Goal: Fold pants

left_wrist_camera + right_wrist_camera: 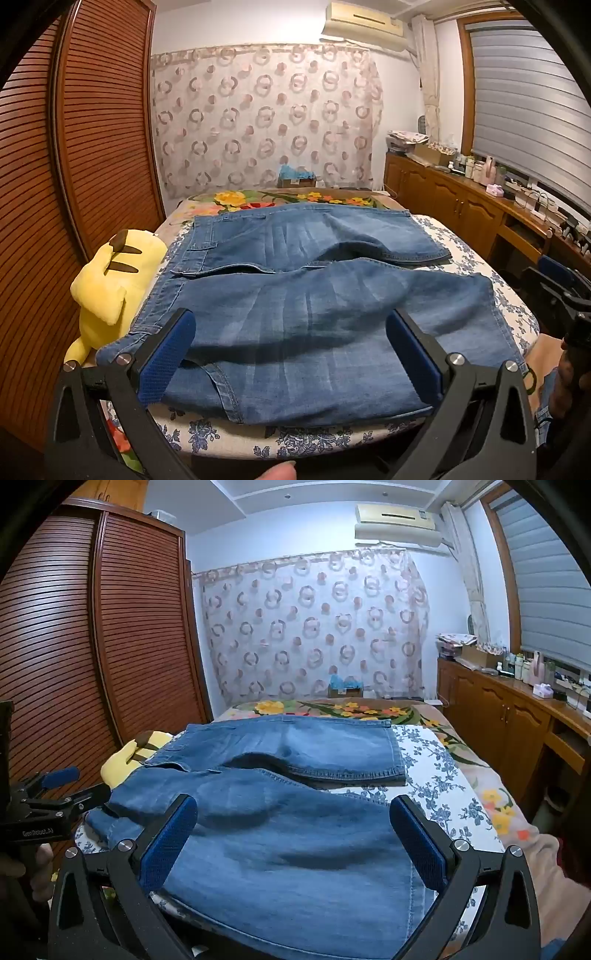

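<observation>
A pair of blue denim pants (306, 295) lies spread across a board covered in a white cloth with blue flowers (317, 439), which sits on top of the bed (491, 801). The waistband is off to the left, next to a yellow plush toy (107, 288) that rests against the edge of the board, and the two legs run toward the right; the far leg lies flat with its hem (354, 775) showing clearly, while the near leg bunches and rumples up toward the person. The left gripper (291, 343) hovers over the near leg close to the waist end, its blue-padded fingers (168, 360) spread wide with denim visible between them and nothing clamped. The right gripper (293, 829) is likewise released, its fingers far apart above the lower stretch of the near leg, not pinching any cloth. In the right wrist view the left gripper can be seen from the side at the left edge, close to the waistband corner, though whether it touches the fabric there I cannot tell. Beyond the pants, a bright floral blanket (332, 707) covers the far end of the bed. A slatted wooden wardrobe (122, 627) stands to the left, a curtain with ring patterns (266, 114) hangs on the back wall under an air conditioner (364, 24), and a long wooden cabinet (498, 716) cluttered with bottles runs beneath the window on the right.
</observation>
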